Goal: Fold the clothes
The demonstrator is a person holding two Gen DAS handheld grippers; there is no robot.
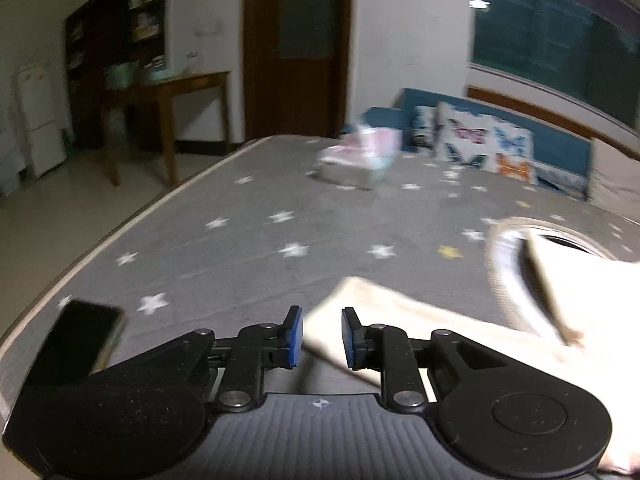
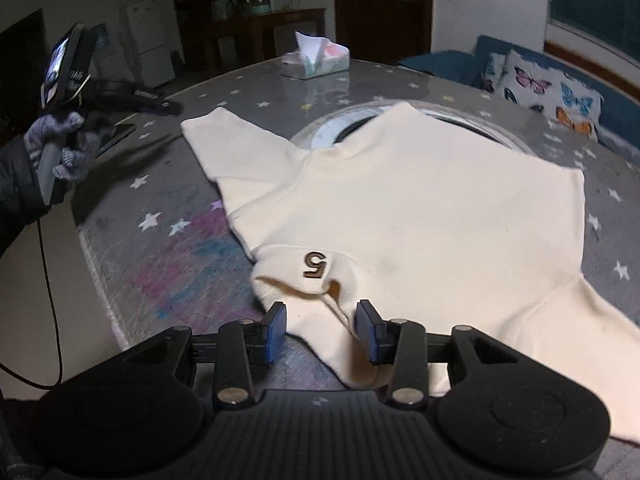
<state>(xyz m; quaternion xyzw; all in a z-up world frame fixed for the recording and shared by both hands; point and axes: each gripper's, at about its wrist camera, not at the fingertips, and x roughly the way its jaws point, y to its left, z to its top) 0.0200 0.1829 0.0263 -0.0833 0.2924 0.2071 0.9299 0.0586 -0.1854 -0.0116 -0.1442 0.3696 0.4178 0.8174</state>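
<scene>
A cream sweater (image 2: 420, 216) lies spread on the star-patterned grey cloth (image 2: 168, 248), straight ahead of the right gripper (image 2: 321, 330), whose jaws stand open around its collar. The left gripper (image 1: 321, 338) is open too, a sleeve (image 1: 400, 320) between its fingers, untouched.
</scene>
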